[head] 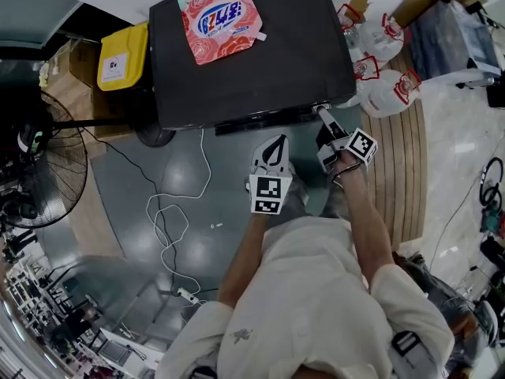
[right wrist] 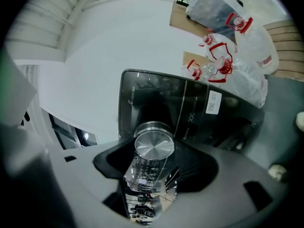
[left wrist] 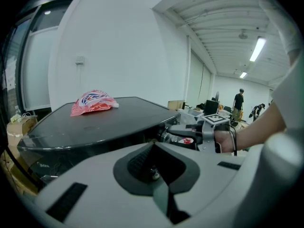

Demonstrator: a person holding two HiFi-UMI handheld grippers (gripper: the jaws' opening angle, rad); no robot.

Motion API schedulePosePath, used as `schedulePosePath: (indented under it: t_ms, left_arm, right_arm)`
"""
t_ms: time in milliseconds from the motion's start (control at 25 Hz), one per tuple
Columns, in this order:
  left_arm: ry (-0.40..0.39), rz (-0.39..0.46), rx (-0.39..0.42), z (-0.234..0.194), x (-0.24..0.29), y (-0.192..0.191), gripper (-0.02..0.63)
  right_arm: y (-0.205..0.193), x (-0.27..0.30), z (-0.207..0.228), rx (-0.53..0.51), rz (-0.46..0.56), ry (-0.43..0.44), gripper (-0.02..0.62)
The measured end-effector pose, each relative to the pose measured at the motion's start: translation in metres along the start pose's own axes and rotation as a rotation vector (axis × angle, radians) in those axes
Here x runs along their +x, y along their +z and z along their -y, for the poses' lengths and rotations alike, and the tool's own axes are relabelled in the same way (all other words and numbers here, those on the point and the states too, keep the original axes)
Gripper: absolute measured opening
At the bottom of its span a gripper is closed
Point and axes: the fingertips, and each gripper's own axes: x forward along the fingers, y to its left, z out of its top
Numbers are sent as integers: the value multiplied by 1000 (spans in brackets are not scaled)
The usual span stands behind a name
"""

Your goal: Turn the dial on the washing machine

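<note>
One round silver metal dial (right wrist: pixel 153 144) stood out from the dark front panel of the boxy black washing machine (right wrist: pixel 142 91) in the right gripper view, clasped on both sides by the right gripper (right wrist: pixel 154 150). Its polished rim looked slick. A light squeeze could have let the pads slide round it, so the wrist would roll while the dial stayed put. In the head view, that forearm stretched almost straight to the machine's front edge, with the gripper near level and rolled askew. A pink plastic detergent pouch (head: pixel 221 18) lay on the lid. In the left gripper view, the left gripper (left wrist: pixel 153 148) hung back, tilted downward, its jaws pressed together on nothing.
</note>
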Motion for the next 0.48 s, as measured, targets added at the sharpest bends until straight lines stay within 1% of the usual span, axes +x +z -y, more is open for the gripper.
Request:
schedulePosePath:
  t_ms: [200, 480]
  left_arm:
    - [0, -2, 1, 0, -2, 0, 12]
    - [-6, -2, 0, 1, -1, 0, 12]
  right_arm:
    - [0, 0, -2, 41, 23, 10, 276]
    - [4, -3, -1, -58, 4, -36, 276]
